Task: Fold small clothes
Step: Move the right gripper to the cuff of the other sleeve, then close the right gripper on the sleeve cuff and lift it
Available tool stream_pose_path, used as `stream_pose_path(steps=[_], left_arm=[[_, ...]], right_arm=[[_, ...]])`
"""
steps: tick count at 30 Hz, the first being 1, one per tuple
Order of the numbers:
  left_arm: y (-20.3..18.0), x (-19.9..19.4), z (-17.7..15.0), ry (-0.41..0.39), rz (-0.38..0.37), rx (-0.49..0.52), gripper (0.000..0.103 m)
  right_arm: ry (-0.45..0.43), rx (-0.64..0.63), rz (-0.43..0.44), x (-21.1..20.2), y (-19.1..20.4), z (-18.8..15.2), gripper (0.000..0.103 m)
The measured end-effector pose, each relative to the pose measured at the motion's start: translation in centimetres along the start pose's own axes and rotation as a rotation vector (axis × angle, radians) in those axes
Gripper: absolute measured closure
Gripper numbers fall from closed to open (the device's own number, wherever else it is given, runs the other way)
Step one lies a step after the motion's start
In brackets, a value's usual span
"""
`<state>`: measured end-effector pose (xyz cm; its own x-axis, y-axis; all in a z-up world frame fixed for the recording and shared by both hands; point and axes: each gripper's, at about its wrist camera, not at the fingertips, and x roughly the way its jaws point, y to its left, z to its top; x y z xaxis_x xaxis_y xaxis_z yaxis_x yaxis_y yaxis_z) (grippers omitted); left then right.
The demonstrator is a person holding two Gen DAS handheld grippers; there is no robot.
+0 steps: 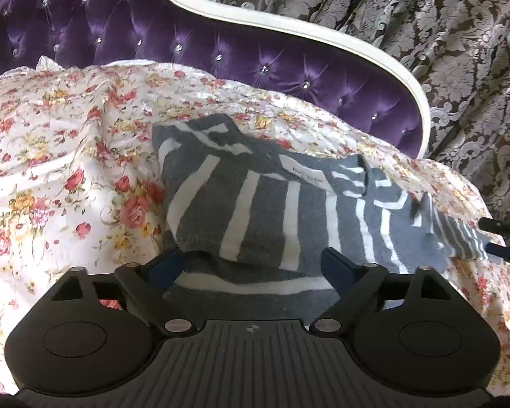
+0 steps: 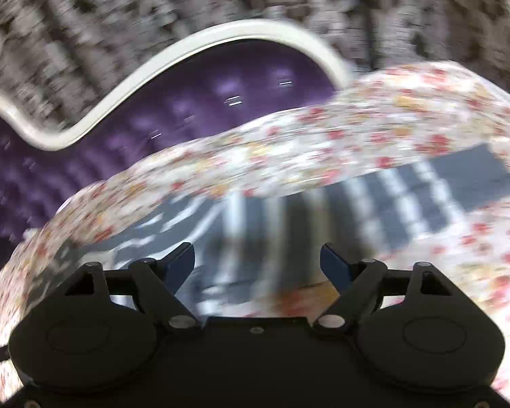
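Observation:
A small grey garment with white stripes lies crumpled on the floral bedspread, partly folded over itself. My left gripper is open, its fingers either side of the garment's near edge, holding nothing. In the right wrist view, which is motion-blurred, the same striped garment lies ahead and to the right. My right gripper is open and empty just above the cloth. The right gripper's tip shows at the far right of the left wrist view, by the garment's right end.
A purple tufted headboard with a white curved frame stands behind the bed. A grey patterned curtain hangs behind it. The bedspread is rumpled into folds at the left.

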<state>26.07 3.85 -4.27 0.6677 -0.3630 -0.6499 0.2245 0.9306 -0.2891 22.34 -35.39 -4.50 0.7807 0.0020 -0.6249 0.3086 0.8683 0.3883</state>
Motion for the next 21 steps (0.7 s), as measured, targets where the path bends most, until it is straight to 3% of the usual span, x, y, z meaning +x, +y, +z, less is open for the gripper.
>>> stream_pose_path(steps=[6, 14, 21], left_arm=[[-0.6, 0.5, -0.3, 0.002, 0.04, 0.004, 0.007], [-1.2, 1.3, -0.8, 0.051, -0.01, 0.003, 0.007], [-1.1, 1.5, -0.9, 0.066, -0.018, -0.002, 0.007]], right_arm=[[-0.017, 0.114, -0.124, -1.3, -7.3, 2.8, 0.004], [-0.016, 0.25, -0.254, -0.8, -14.6, 3.9, 0.0], [-0.024, 0.365, -0.233, 0.2, -17.9, 3.2, 0.0]])
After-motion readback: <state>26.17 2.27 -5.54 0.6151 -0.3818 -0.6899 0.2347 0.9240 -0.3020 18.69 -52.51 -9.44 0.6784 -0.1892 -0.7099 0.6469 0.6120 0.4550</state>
